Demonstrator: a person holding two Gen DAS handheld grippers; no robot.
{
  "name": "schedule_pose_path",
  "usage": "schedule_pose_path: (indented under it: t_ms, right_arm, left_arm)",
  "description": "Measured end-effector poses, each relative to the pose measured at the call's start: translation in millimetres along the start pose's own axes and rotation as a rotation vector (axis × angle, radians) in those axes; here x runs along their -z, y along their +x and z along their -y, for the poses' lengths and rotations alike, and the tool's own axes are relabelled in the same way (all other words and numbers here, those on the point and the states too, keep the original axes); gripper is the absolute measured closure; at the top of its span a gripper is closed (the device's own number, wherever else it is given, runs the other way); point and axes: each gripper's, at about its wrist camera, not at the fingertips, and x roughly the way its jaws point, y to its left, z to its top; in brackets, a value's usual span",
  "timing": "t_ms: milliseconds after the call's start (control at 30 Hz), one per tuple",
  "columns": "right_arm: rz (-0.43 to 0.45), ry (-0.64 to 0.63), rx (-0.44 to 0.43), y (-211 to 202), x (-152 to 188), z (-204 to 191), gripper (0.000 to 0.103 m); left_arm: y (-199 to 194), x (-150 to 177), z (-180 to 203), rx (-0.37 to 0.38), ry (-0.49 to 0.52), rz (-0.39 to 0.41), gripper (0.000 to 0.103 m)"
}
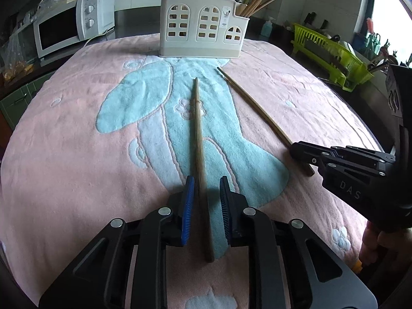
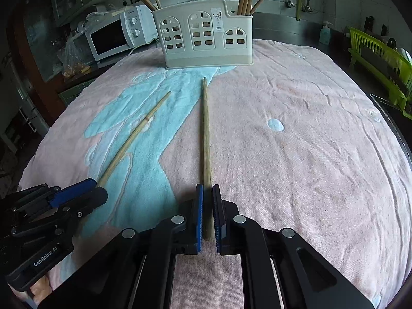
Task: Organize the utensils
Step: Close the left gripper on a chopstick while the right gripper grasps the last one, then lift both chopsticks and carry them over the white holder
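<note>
A pink and blue towel (image 1: 296, 97) covers the work surface; a white utensil holder (image 1: 203, 29) stands at top centre of both views, chopsticks already upright in its end compartments. Two chopsticks lie loose on the towel. The left gripper (image 1: 204, 200) straddles the left chopstick (image 1: 198, 134) at lower centre, fingers narrowed around it with gaps visible on both sides, so no pinch yet. The right gripper (image 2: 208, 213) pinches the thick end of the right chopstick (image 2: 206, 128), fingers pressed against it. Current step: pick-up of both chopsticks. Next move likely requires full left closure, then lifting each chopstick toward the holder
</note>
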Motion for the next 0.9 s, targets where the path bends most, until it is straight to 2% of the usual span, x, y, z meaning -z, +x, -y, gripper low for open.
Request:
schedule_pose_path:
  t_ms: [67, 200, 367, 533, 733, 900]
  right_arm:
    - [0.001, -0.004, 0.001, 0, 0, 0, 0.095]
    - [0.004, -0.005, -0.008, -2, 0, 2, 0.096]
    - [0.044, -0.028, 0.002, -16, -3, 1, 0.096]
    - [0.129, -0.054, 0.008, -47, -18, 2, 0.096]
    - [0.253, -0.076, 0.005, -91, -46, 5, 0.096]
    - [0.319, -0.086, -0.038, -116, -75, 7, 0.096]
  left_arm:
    - [1, -1, 2, -0.032, 0.014, -0.004, 0.09]
    - [2, -5, 7, -0.063, 0.037, -0.026, 0.095]
    - [-3, -11, 4, -0.029, 0.021, -0.02, 0.097]
    - [-27, -23, 3, -0.016, 0.027, 0.055, 0.097]
    - [-60, -45, -2, 0.007, 0.022, 0.187, 0.097]
    - [-71, -64, -2, 0.019, 0.042, 0.263, 0.097]
